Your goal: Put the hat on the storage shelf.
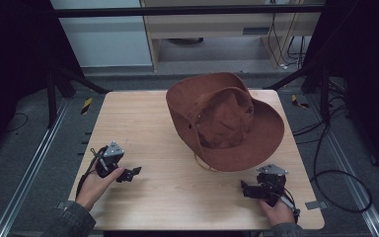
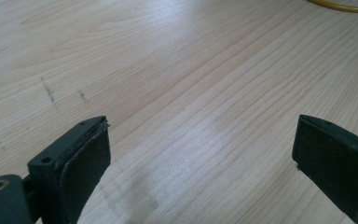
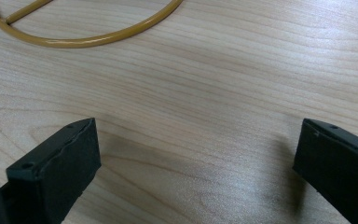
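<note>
Two black two-jaw grippers rest low on the pale wooden table (image 1: 153, 197), left gripper (image 1: 134, 172) and right gripper (image 1: 245, 187), each with jaws spread wide and empty. Between and beyond them lies a brown wide-brimmed fabric hat (image 1: 224, 121), crown opening upward, its thin yellow-tan cord loop (image 3: 88, 39) on the wood near the right gripper.

Wooden table (image 1: 143, 118); brown hat (image 1: 225, 121), perhaps suede

Rust-brown hat (image 1: 225, 120), mustard-yellow cord (image 3: 88, 39), pale wood-grain table (image 1: 143, 118), black jaws on both grippers
</note>
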Demonstrator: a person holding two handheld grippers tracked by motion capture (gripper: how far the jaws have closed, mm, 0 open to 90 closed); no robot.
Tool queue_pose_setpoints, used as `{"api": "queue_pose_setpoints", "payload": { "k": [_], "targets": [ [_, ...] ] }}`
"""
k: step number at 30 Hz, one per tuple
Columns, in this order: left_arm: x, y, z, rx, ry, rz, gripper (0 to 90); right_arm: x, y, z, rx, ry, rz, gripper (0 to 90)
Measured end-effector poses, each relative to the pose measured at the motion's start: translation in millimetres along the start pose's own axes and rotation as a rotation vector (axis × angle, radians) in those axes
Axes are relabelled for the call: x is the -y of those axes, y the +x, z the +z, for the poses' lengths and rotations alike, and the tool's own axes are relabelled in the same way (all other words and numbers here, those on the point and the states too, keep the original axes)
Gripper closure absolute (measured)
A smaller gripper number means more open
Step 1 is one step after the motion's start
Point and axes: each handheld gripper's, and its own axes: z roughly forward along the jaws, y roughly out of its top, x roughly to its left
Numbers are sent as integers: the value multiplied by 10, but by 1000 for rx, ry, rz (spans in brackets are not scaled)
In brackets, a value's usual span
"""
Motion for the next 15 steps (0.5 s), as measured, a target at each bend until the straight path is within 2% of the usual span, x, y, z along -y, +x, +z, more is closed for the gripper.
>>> {"api": "queue_pose_setpoints", "payload": {
  "k": [8, 15],
  "targets": [
    [128, 61, 40, -22, 15, 5, 40, 0, 0, 0, 0, 0, 0, 5],
    [194, 104, 77, -28, 19, -8, 40, 0, 0, 0, 0, 0, 0, 4]
  ]
}}
